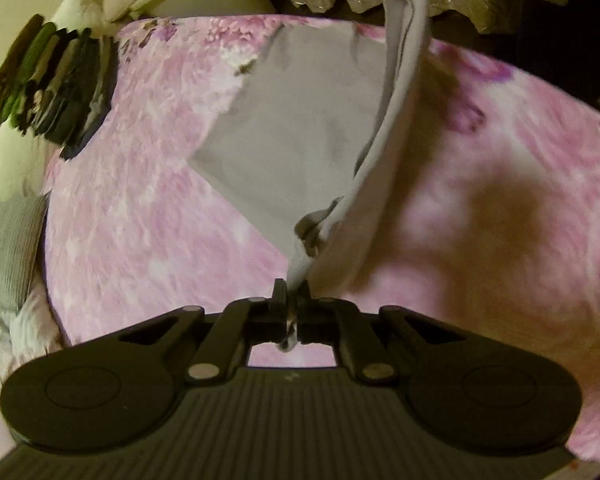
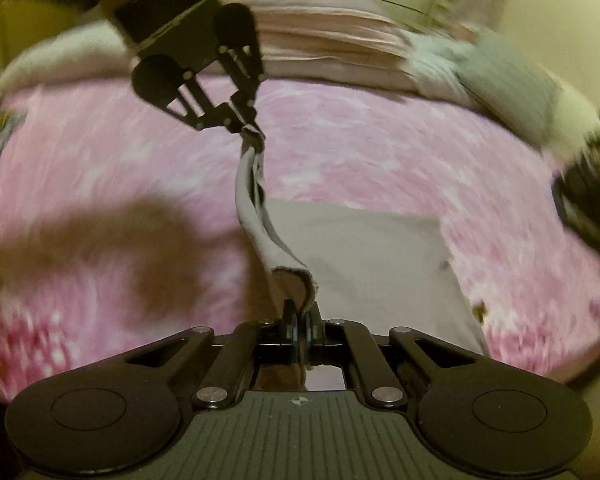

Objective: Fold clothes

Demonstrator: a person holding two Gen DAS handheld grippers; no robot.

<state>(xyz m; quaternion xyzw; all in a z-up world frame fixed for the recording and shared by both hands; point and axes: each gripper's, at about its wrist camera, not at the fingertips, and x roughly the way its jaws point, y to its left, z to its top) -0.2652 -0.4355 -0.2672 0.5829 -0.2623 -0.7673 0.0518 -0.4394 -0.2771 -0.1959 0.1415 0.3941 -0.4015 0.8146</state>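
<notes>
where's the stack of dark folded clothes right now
In the left wrist view the stack of dark folded clothes sits at the far left edge of the pink floral bed cover, beyond the gray garment.

The garment lay partly on the bedspread, one edge lifted off it and stretched between the left gripper and the right gripper, each clamped on an end. In the left wrist view, a stack of folded clothes sat at the bed's far left edge, with a cushion nearer, left of the bedspread.
</notes>
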